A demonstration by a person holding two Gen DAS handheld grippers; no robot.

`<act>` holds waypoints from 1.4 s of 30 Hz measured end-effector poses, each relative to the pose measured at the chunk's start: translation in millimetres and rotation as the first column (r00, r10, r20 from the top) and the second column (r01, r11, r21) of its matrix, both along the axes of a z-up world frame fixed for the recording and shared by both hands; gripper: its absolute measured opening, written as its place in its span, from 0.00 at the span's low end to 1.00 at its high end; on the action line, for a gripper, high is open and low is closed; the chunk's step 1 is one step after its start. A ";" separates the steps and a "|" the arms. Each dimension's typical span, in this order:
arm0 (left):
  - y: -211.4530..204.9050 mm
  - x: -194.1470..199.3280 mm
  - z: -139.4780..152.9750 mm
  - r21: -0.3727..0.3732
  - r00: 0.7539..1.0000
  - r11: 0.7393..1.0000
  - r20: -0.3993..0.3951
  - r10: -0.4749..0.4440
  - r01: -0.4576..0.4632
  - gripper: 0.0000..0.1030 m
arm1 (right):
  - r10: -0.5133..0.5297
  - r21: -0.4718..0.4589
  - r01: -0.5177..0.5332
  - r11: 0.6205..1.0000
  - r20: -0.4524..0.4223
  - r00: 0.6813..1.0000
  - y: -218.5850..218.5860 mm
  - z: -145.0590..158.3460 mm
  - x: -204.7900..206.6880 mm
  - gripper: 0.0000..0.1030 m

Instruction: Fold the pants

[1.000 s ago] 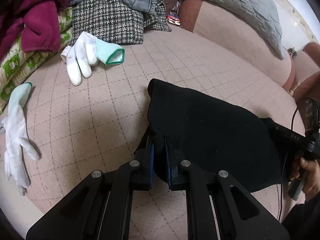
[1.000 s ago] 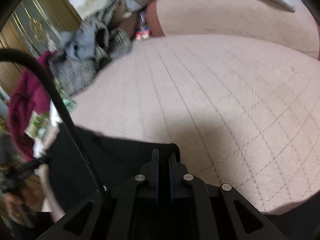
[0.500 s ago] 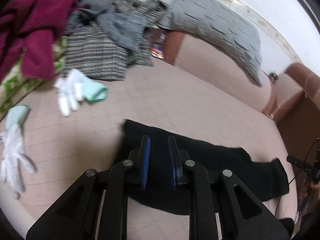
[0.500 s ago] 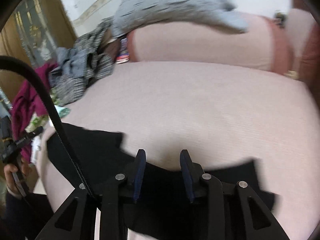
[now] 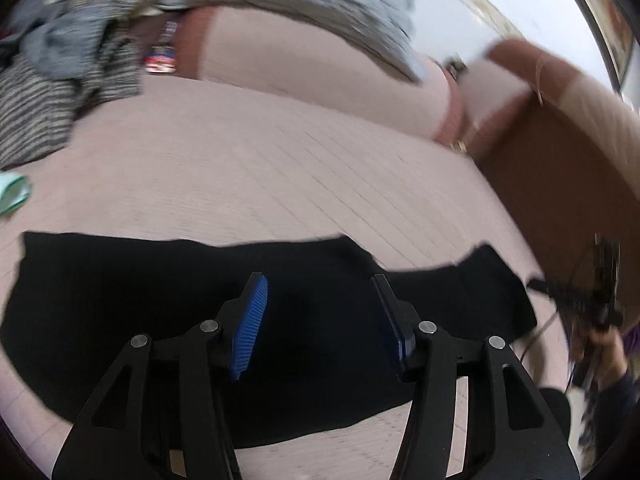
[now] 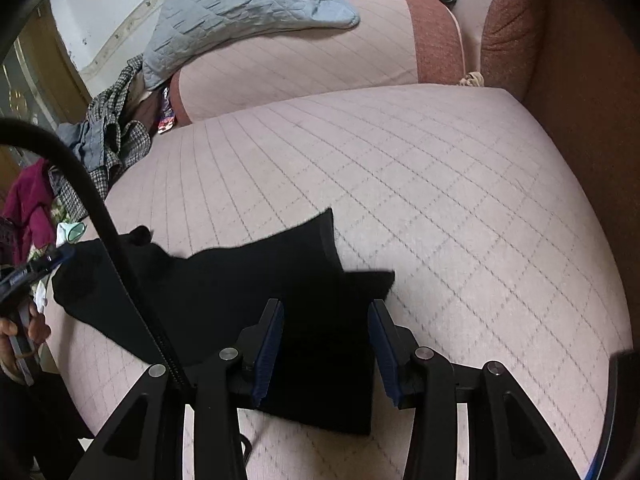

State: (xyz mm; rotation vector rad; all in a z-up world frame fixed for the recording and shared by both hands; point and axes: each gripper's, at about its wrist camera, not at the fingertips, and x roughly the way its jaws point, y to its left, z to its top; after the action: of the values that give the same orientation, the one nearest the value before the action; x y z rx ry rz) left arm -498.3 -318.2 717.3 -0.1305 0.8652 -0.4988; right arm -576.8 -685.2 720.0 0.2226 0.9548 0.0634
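The black pants [image 5: 160,300] lie flat in a long band across the pink quilted sofa seat [image 5: 260,168]. My left gripper [image 5: 319,280] hovers over the middle of the band. Its jaws are opening, and the blue pads [image 5: 250,328] touch no cloth. In the right wrist view the pants [image 6: 224,280] end in a folded corner. My right gripper [image 6: 325,306] hangs above that end, its jaws opening too, with fabric below them but not pinched. Each view shows a hand [image 6: 28,328] holding the other gripper at the frame's edge.
A grey quilted blanket [image 6: 248,4] drapes the backrest. Checked and denim clothes [image 6: 104,140] and a maroon garment [image 6: 32,200] are piled at the left. A white and green glove [image 5: 14,196] lies nearby. The brown armrest [image 5: 560,184] bounds the right. A black cable [image 6: 100,216] crosses the right view.
Both grippers were shut on the pants and have let go and opened. They have drawn back and up, and the pants now lie spread out flat on the seat.
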 end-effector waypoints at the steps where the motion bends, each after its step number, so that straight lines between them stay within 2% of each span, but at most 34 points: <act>1: -10.0 -1.7 -2.9 0.023 1.000 1.000 0.001 -0.020 0.020 0.51 | 0.008 -0.004 -0.008 1.000 0.001 1.000 -2.9 -1.3 3.8 0.41; 6: -47.5 -3.7 -16.8 0.145 0.995 0.984 0.005 -0.103 0.101 0.51 | 0.031 -0.041 -0.033 0.999 -0.044 0.999 -4.1 -21.6 43.7 0.44; 8: -50.6 -2.7 -18.1 0.153 0.994 0.983 0.006 -0.109 0.107 0.51 | 0.051 -0.028 -0.053 0.998 -0.073 0.996 -1.9 -35.1 59.2 0.42; 10: -50.2 1.0 -18.3 0.137 0.995 0.986 -0.005 -0.098 0.098 0.51 | 0.044 -0.019 -0.045 0.999 -0.050 0.998 -0.9 -39.5 64.9 0.22; 11: -49.1 3.4 -18.2 0.125 0.996 0.988 -0.014 -0.085 0.086 0.51 | 0.046 0.002 -0.046 0.999 -0.045 0.998 -1.6 -38.0 64.7 0.08; 16: -42.4 8.2 -14.4 0.076 0.999 0.996 -0.024 -0.046 0.047 0.51 | 0.030 -0.012 -0.030 0.999 0.038 0.999 3.1 6.5 31.0 0.07; 18: -40.9 7.3 -12.9 0.081 0.999 0.996 -0.016 -0.044 0.045 0.51 | 0.008 -0.002 -0.008 1.000 0.068 0.998 -4.0 25.8 8.6 0.07; 20: -40.2 4.6 -12.1 0.087 0.999 0.995 -0.008 -0.044 0.045 0.51 | -0.017 0.028 0.016 0.999 0.060 0.998 -14.4 27.3 -5.5 0.07; 24: -35.9 1.5 -10.1 0.099 0.999 0.995 0.016 -0.035 0.033 0.51 | -0.086 -0.070 0.084 0.994 -0.023 0.996 -20.0 -6.8 -7.9 0.07; 26: -29.3 0.2 -9.2 0.107 0.999 0.994 0.029 -0.018 0.015 0.51 | -0.102 -0.037 0.099 0.994 -0.081 0.992 -27.3 -27.2 -5.6 0.07; 29: -9.5 2.0 -6.0 0.087 0.999 0.996 0.034 0.025 -0.028 0.51 | -0.159 0.034 0.161 0.986 -0.061 0.985 -40.4 -22.7 -12.6 0.08; 31: 5.9 2.9 -2.2 0.067 0.998 0.996 0.038 0.058 -0.061 0.51 | -0.167 0.020 0.168 0.986 -0.045 0.985 -41.2 -12.6 -15.5 0.08; 35: 43.1 4.0 4.5 0.034 0.989 0.989 0.051 0.140 -0.141 0.51 | -0.067 0.036 0.066 0.997 0.021 0.998 -14.9 10.0 -15.3 0.14; 38: 79.0 4.8 6.9 0.008 0.972 0.973 0.046 0.229 -0.230 0.51 | 0.046 0.106 -0.051 0.993 0.051 0.998 24.1 14.8 -1.6 0.36; 42: 132.1 2.2 8.0 -0.041 0.933 0.933 0.022 0.359 -0.358 0.51 | 0.166 0.182 -0.175 0.967 0.067 0.984 76.2 6.5 25.1 0.38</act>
State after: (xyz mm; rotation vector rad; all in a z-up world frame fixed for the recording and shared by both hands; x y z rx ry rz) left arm -496.1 -186.1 725.3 -0.3083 0.7814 -0.1723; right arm -551.7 -609.0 726.4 0.3108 0.9152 0.3173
